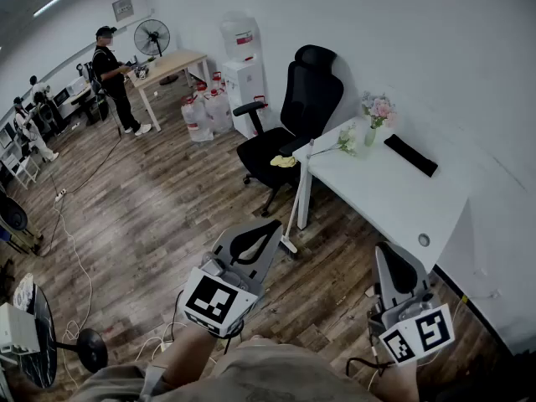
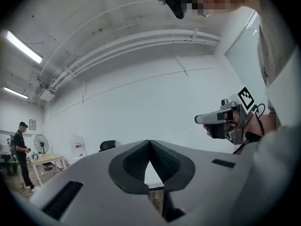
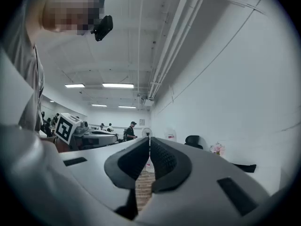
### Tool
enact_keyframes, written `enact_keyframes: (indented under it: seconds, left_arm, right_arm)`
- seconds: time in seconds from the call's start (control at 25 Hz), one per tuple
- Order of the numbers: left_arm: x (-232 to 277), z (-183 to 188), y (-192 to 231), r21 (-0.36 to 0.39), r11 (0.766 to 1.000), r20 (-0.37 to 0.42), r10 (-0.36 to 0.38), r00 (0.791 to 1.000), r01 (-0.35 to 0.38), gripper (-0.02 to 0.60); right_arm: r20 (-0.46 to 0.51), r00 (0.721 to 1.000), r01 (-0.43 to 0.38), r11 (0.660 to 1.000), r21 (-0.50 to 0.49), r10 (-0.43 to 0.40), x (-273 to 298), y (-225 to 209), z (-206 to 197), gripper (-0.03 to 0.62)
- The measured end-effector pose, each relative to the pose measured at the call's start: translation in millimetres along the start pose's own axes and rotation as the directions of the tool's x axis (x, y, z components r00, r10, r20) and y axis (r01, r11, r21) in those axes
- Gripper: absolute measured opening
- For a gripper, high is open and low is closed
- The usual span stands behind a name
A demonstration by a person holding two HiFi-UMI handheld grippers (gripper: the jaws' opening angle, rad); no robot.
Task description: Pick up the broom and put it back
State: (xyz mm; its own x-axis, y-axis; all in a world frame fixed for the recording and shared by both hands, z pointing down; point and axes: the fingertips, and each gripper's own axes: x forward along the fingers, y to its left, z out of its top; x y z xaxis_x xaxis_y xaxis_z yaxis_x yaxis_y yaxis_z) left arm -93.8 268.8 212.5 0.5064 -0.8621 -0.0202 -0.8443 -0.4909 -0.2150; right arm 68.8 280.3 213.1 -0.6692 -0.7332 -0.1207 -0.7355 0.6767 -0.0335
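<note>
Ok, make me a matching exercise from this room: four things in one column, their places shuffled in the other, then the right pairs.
Things:
1. pink flowers
2. yellow cloth
3. standing fan
4. water dispenser

Places:
A. on the seat of the black chair
B. against the wall, beside the black chair
C. on the white desk
D. by the far wall, beyond the wooden table

Pairs: 1-C, 2-A, 3-D, 4-B

The left gripper (image 1: 266, 226) and right gripper (image 1: 388, 251) have pale grey shells, with black ribbed pads (image 2: 134, 161) lining the jaws. Each bears a white cube (image 1: 215, 300) printed with black square markers. A thin black cable (image 1: 362, 363) loops below the right one. The person wears a grey-beige top (image 1: 260, 373).
</note>
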Motion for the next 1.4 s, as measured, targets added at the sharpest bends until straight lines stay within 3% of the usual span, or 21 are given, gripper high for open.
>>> enact_keyframes:
  seconds: [0.4, 0.56, 0.6, 0.64, 0.68, 0.96, 1.4]
  left_arm:
    - [-2.6, -5.3, -9.3, -0.023, 1.0, -0.014, -0.004, 1.0, 0.004, 0.017]
    - [-9.5, 0.0, 4.0, -0.046, 0.996, 0.053, 0.072, 0.996, -0.07, 0.019]
    - [-10.1, 0.4, 7.6, -0.063, 0.994, 0.061, 0.088, 0.994, -0.084, 0.05]
    - [-9.8, -0.5, 10.4, -0.078, 0.993, 0.06, 0.097, 0.993, -0.092, 0.19]
    - [-9.4, -2.3, 12.6, -0.085, 0.992, 0.054, 0.101, 0.993, -0.096, 0.25]
    - [5.3, -28.0, 27.7, -0.064, 0.992, -0.002, 0.11, 0.994, -0.11, 0.255]
    - [79.6, -61.2, 86.4, -0.07, 0.994, -0.027, 0.084, 0.996, -0.086, 0.255]
  right_arm:
    - [-0.024, 1.0, 0.005, 0.999, 0.046, -0.004, -6.7, -2.4, -10.3, 0.035]
    - [-0.03, 1.0, 0.005, 0.999, 0.046, -0.004, -7.6, -2.9, -12.9, 0.035]
    - [-0.033, 0.999, 0.006, 0.999, 0.048, -0.005, -7.3, -3.6, -14.5, 0.035]
    - [-0.037, 0.999, 0.008, 0.999, 0.052, -0.006, -7.0, -4.4, -16.4, 0.035]
    - [-0.041, 0.999, 0.01, 0.998, 0.057, -0.007, -6.8, -5.0, -18.7, 0.035]
    - [-0.068, 0.997, 0.028, 0.997, 0.067, -0.024, 6.0, -19.9, -39.6, 0.035]
    - [-0.11, 0.991, 0.089, 0.994, 0.07, -0.081, 79.2, -77.4, -65.5, 0.035]
